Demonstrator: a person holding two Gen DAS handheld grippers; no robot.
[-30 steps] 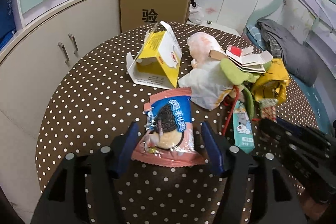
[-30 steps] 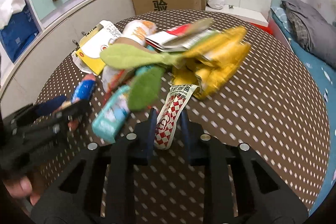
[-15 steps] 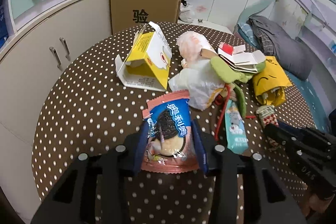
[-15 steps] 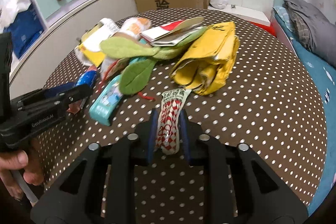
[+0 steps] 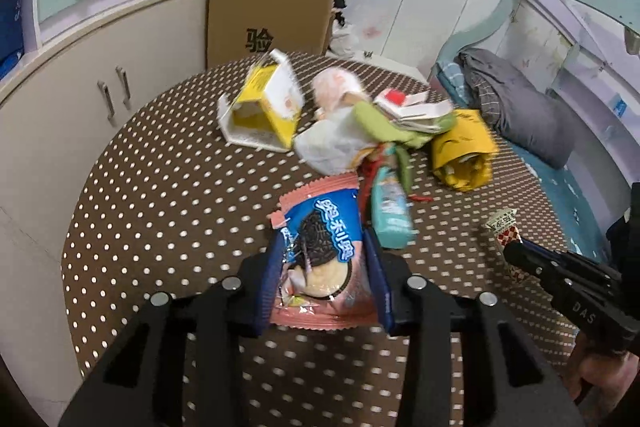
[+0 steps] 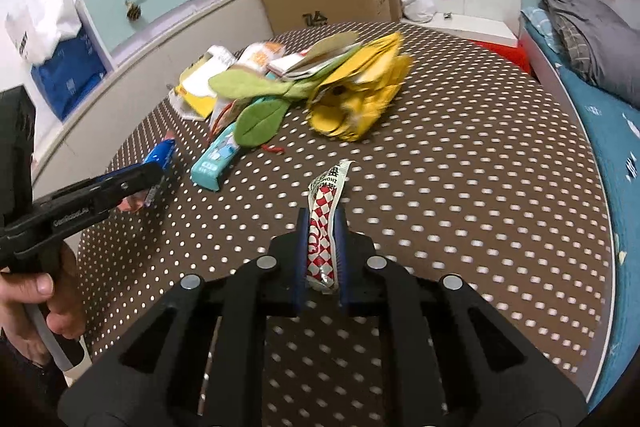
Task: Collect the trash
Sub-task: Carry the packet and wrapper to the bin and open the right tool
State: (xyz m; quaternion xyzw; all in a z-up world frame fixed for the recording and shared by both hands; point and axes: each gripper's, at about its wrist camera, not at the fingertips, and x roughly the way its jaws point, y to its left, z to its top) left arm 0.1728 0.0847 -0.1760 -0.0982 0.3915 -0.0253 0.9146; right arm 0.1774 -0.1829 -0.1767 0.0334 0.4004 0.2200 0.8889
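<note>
Trash mostly remains: our left tongs (image 5: 324, 259) grip the cookie packet (image 5: 320, 247) and our right tongs (image 6: 322, 251) clamp the checkered wrapper (image 6: 325, 227), both just above the counter (image 6: 480, 187), while the pile (image 6: 312, 95) sits uncollected behind them

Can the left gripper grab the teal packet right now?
Probably not yet: the left gripper has its jaws shut on the cookie packet. The teal packet lies beside it with nothing on top.
</note>
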